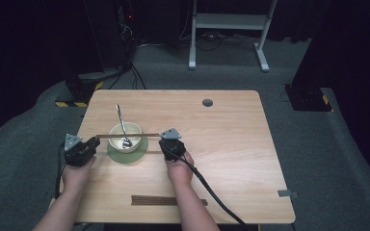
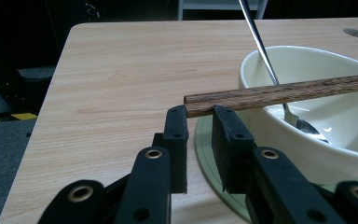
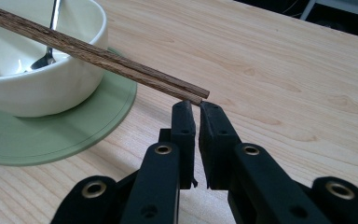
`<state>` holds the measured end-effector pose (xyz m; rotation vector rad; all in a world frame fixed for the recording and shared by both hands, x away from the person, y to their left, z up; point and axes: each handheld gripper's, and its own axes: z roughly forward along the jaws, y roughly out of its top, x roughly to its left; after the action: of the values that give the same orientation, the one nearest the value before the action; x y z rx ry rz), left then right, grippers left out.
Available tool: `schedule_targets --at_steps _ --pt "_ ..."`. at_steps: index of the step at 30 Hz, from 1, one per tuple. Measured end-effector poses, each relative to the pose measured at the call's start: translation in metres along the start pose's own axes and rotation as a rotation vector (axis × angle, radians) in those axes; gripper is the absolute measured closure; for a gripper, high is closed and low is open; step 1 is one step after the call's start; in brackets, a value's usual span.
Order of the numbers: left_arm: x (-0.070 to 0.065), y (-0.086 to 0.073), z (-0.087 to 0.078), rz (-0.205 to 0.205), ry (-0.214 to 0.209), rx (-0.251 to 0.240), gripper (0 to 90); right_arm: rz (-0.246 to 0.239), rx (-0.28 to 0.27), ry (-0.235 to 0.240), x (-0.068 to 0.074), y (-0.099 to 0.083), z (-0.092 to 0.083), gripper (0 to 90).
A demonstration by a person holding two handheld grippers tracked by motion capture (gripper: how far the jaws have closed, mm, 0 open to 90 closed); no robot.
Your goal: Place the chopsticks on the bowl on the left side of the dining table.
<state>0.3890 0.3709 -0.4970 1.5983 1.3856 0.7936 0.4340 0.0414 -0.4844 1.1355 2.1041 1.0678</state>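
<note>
Across bowl (image 1: 125, 136) rim: chopsticks (image 1: 127, 134) level, spoon (image 1: 121, 126) inside, green saucer (image 1: 134, 154) beneath. Left tongs (image 2: 199, 112) nearly closed, pinching one end. Right tongs (image 3: 195, 105) narrowly parted beneath other end; grip unclear. Placement seemingly done, release pending. More sticks (image 1: 168, 200) near bowl, person's side. Wood surface (image 1: 221, 144); dark room, grey carpet.

high view overhead facing forward, claw views close, sharing bowl (image 1: 125, 136)
</note>
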Motion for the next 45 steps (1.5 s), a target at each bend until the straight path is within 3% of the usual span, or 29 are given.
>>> schedule_targets --at_steps 45 --pt "-0.0006 -0.0003 0.0011 -0.003 0.008 0.002 77.3 0.007 -0.017 -0.009 -0.0032 0.0000 0.0021 84.2"
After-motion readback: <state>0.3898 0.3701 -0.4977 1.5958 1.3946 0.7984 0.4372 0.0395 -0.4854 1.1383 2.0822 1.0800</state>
